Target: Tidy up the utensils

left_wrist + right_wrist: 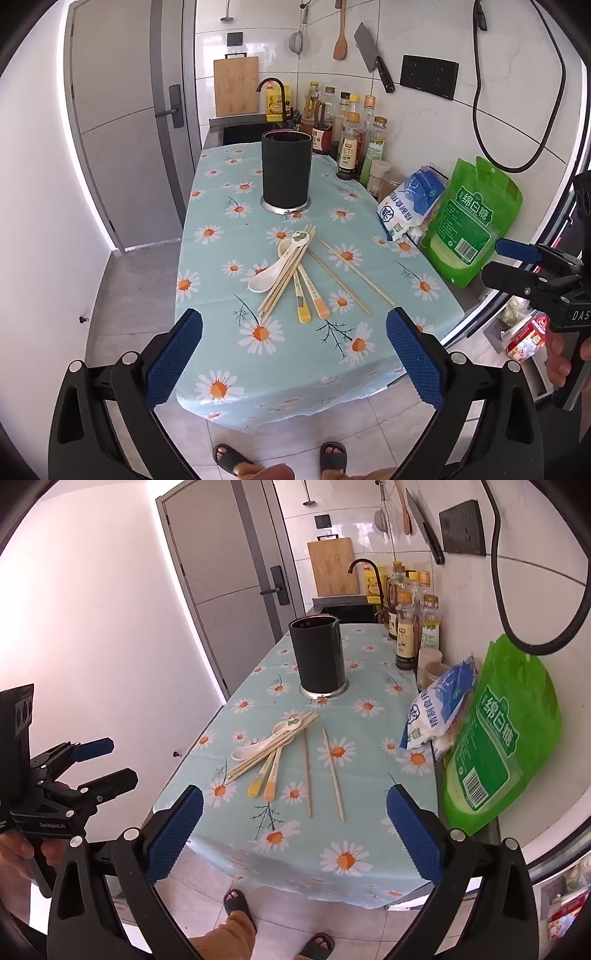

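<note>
On the daisy-print counter (221,206), a heap of bamboo chopsticks (286,275), a white ceramic spoon (271,271) and two yellow-tipped spoons (312,299) lies near the front edge, with two single chopsticks (351,273) just to its right. Behind the heap stands an upright black utensil holder (285,170). Both the left tool (293,362) and the right tool (293,840) hover before the counter's edge, spread wide and holding nothing.
</note>
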A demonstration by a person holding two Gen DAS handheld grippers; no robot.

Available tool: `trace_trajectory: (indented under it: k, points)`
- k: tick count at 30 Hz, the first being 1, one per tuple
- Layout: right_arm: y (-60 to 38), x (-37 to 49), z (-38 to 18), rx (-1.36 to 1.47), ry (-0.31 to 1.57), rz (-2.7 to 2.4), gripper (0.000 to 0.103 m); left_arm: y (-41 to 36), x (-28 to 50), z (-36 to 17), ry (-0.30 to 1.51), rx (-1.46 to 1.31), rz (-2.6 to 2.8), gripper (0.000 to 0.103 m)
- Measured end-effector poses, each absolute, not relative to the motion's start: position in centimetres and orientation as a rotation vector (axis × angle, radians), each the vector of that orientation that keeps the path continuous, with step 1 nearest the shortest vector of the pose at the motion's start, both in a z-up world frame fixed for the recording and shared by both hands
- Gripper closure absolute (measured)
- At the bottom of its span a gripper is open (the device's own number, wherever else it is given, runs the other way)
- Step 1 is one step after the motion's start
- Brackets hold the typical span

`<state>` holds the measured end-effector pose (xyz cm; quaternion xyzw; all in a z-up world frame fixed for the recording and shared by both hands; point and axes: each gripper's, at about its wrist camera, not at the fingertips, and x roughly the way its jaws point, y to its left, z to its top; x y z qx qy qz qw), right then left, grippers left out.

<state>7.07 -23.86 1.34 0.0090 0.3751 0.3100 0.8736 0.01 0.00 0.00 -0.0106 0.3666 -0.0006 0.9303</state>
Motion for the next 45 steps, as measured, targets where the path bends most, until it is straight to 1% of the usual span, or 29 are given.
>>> trace_trajectory:
  k: [13, 18, 45]
  points:
    - [-23.8, 6.0, 1.3, -0.012, 0.798, 0.656, 0.004, 0.3, -1.5, 0.2, 0.754, -0.053, -0.012, 0.006]
    - [-24.1, 5.9, 1.5, 0.008, 0.793, 0.645, 0.004, 0.9, -0.6, -0.6, 0.774, -0.055, -0.014, 0.006]
    - [-23.1, 5.6, 1.4, -0.028, 0.788, 0.662, 0.004, 0.6, -0.3, -0.7, 0.779, -0.054, -0.02, 0.006]
